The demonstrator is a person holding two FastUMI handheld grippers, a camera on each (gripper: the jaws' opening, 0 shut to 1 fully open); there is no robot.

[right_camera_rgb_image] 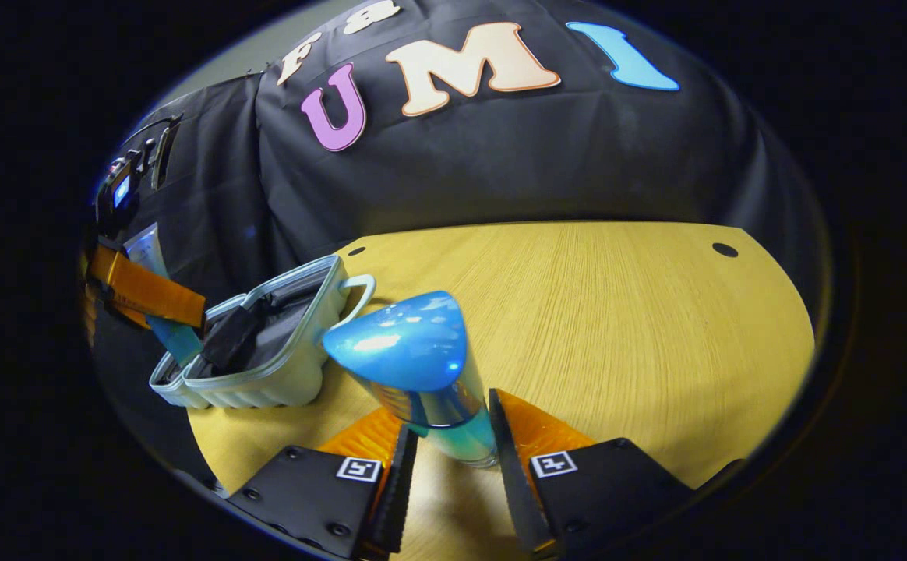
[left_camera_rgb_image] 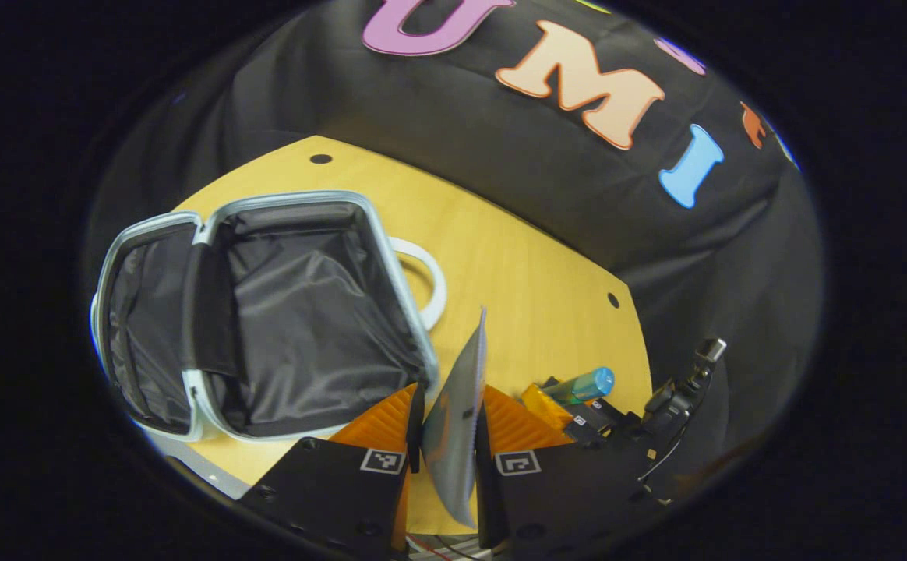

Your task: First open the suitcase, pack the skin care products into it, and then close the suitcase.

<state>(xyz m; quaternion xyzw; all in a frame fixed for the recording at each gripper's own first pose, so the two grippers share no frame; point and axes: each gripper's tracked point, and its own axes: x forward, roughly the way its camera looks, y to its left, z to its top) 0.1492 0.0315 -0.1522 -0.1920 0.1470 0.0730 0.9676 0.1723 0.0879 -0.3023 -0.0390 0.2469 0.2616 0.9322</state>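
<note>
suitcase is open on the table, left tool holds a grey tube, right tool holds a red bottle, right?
Not quite: the bottle in the right tool is blue, as the right gripper view shows. The rest holds: suitcase open, grey tube in the left tool.

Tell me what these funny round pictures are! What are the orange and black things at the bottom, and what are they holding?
Each picture comes from a small camera riding on a hand-held grabber. A person holds one grabber in each hand. The orange and black parts at the bottom are each grabber's two jaws.

In the left gripper view, the left gripper pinches a flat silvery tube between its jaws. Ahead of it, on the wooden table, lies the open suitcase with its dark lining and white handle. Off to the side you can see the other grabber with something blue.

In the right gripper view, the right gripper holds that blue thing up close: a bottle with a shiny blue cap. Farther off is the same suitcase, with the left grabber near it.

Both things look ready to be packed.
</note>
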